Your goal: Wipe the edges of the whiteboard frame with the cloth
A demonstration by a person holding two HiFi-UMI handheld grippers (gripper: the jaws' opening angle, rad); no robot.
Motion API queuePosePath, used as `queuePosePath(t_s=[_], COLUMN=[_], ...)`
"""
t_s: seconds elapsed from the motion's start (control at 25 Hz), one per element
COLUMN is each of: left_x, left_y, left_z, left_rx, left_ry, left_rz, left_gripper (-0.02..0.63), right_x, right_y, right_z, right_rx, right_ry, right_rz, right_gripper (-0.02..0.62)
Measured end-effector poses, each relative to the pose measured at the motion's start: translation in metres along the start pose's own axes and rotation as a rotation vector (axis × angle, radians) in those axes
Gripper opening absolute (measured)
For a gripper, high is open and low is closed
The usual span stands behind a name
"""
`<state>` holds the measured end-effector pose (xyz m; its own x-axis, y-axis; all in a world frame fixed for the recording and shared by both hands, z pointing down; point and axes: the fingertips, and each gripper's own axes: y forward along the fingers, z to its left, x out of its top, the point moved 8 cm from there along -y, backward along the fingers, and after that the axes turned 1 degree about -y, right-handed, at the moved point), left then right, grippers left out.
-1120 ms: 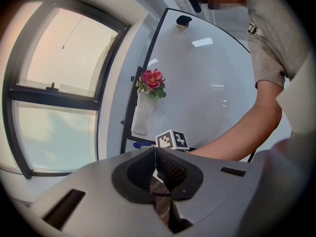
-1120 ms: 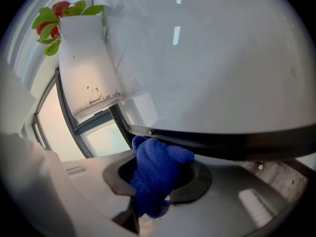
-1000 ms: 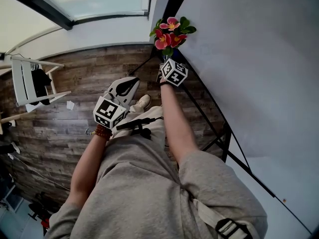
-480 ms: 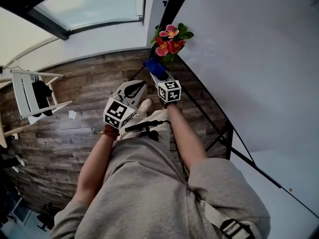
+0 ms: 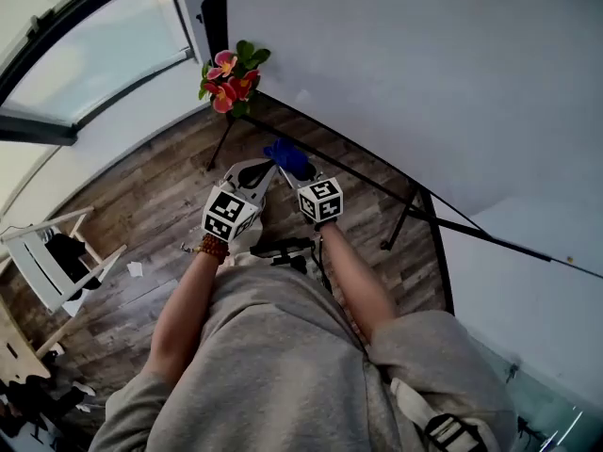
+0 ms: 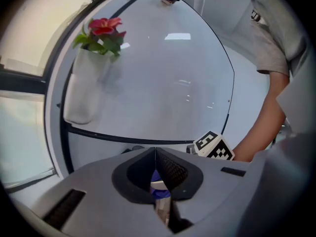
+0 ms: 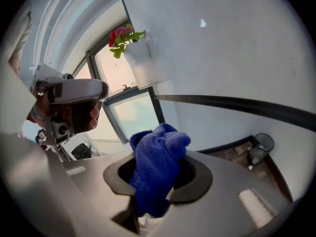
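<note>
RIGHT: hand-held gripper [image 5: 298,169] is clamping the blue cloth [image 7: 159,167] near, not touching, the whiteboard frame [image 7: 237,104] | LEFT: hand-held gripper [image 6: 155,163] is resting jaws-together, empty | RISK: the bunched cloth is likely slipping under rubbing, exposing the frame to the jaws.

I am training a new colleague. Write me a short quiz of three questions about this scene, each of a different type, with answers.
1. True or false: the left gripper holds the blue cloth.
2. The flowers by the whiteboard are: A yellow; B pink and red; C white.
3. Fill in: the jaws of the right gripper are ____ on the blue cloth.
Key: 1 false; 2 B; 3 shut.
</note>
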<state>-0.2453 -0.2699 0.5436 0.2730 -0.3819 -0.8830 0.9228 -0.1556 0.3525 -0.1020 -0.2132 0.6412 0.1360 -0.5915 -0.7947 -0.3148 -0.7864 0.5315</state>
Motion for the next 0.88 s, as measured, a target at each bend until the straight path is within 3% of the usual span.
queuePosePath(t_s=[0.28, 0.52, 0.68, 0.88], left_x=[0.019, 0.057, 0.079, 0.100], left_y=[0.053, 0.053, 0.045, 0.047], left_z=[-0.076, -0.177, -0.223, -0.253], left_rx=[-0.248, -0.495, -0.557, -0.613], left_ry=[0.042, 0.166, 0.218, 0.256], left_rz=[0.020, 0.013, -0.043, -0.124], left_gripper=[0.009, 0.011, 0.009, 0.009], right_x=[-0.019, -0.033, -0.025, 0.002], right_y=[-0.131, -0.265, -0.326, -0.371], right_z=[-0.024, 0.011, 0.039, 0.075], right_rx=[-0.273, -0.576, -0.719, -0.881], right_ry=[0.105, 0.205, 0.175, 0.167], right_rz=[-0.129, -0.321, -0.382, -0.468], right_gripper=[0.136, 0.135, 0.135, 0.136])
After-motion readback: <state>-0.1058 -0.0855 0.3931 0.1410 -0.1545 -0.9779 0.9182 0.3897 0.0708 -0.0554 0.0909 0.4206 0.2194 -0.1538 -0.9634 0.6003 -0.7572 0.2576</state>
